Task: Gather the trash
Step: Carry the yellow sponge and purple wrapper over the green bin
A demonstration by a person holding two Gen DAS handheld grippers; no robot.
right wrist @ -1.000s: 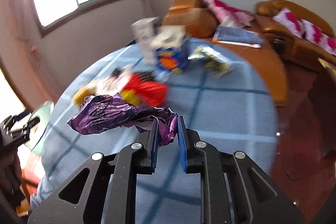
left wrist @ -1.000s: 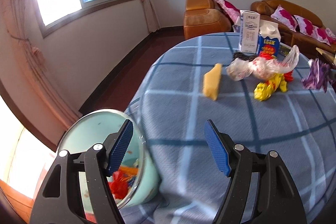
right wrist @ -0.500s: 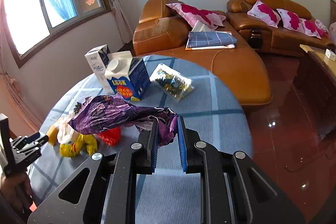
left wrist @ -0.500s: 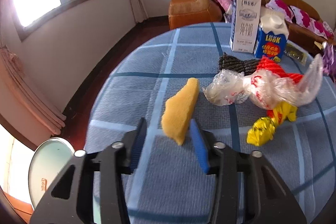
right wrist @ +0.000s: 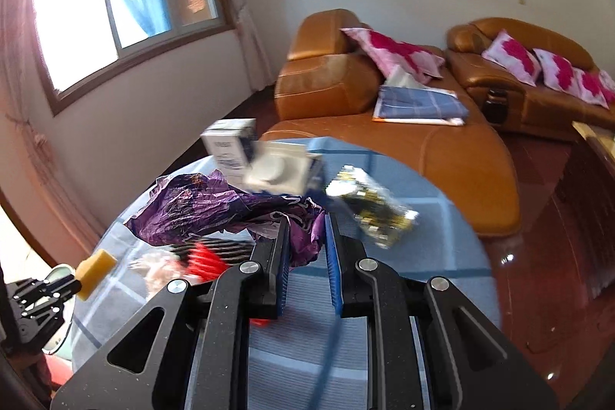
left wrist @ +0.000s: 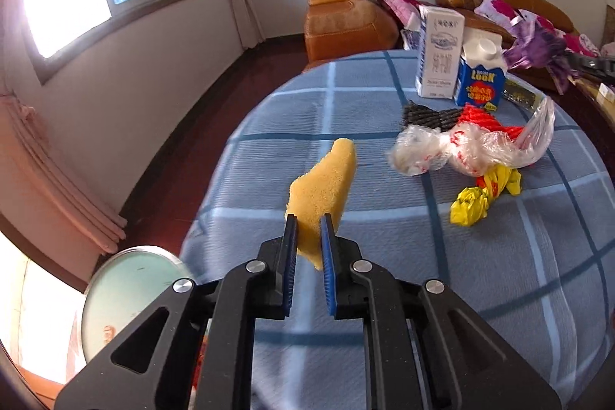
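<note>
The left gripper (left wrist: 307, 237) points forward and downward. Its jaws have just been closing, and both blue pads now press on the near end of a yellow sponge (left wrist: 321, 191), which sticks out ahead of the fingertips and leans to the right. In the right wrist view the same gripper (right wrist: 75, 285) shows small at the far left, the sponge (right wrist: 94, 268) at its tip. The right gripper (right wrist: 305, 241) also points forward and downward, its jaws nearly together and clamped on a crumpled purple wrapper (right wrist: 215, 210). Most of the wrapper spreads out to the left of the left finger; only a fold sits between the pads.
</note>
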